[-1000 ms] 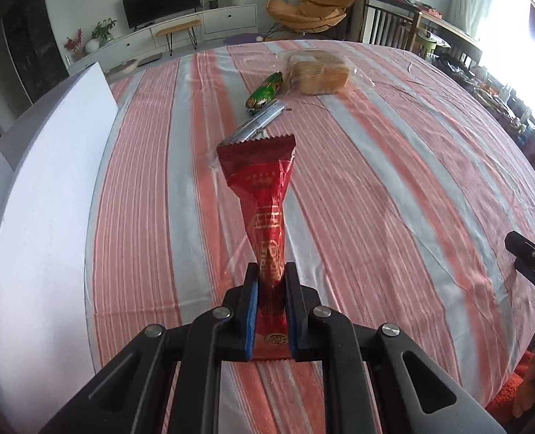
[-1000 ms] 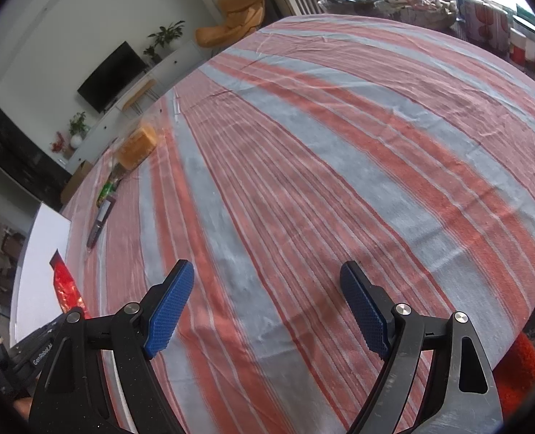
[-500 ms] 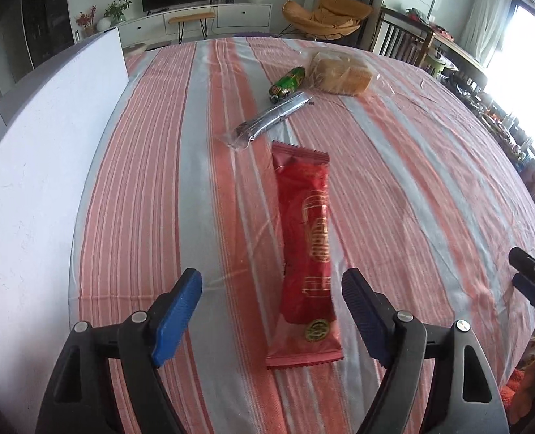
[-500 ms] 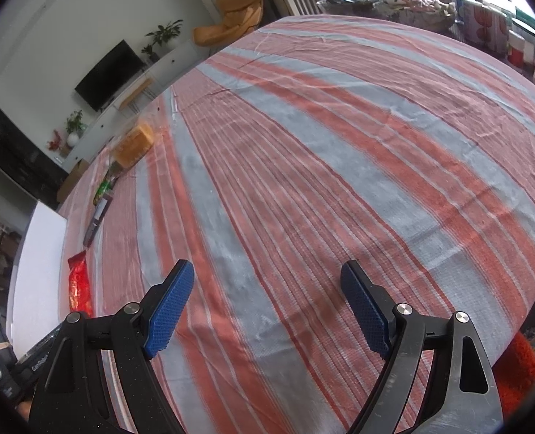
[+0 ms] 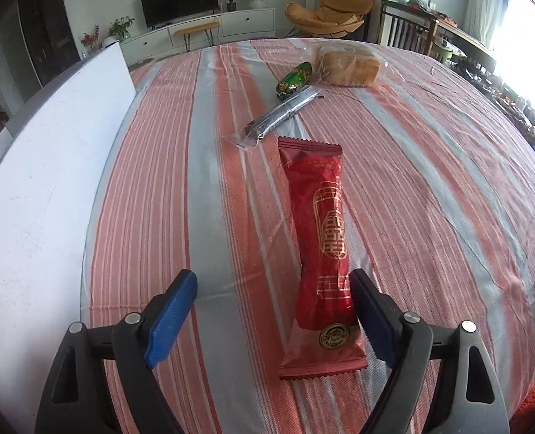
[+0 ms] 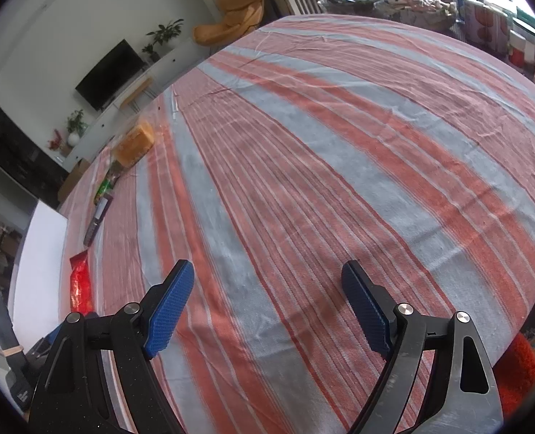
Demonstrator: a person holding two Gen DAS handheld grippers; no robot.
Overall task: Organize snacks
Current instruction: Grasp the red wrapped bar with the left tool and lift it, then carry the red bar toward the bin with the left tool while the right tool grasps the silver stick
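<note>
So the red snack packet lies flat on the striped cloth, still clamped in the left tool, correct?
Not clamped. In the left wrist view the left tool is opening, its pads apart and not pressing the red snack packet, which lies flat on the striped cloth.

Two close, downward-tilted wrist views over one striped tablecloth (image 5: 202,166).

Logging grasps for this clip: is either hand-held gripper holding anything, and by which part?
Nothing is held. The left hand-held gripper is opening; the red snack packet lies on the tablecloth between its jaws. The right hand-held gripper is open, empty.
</note>
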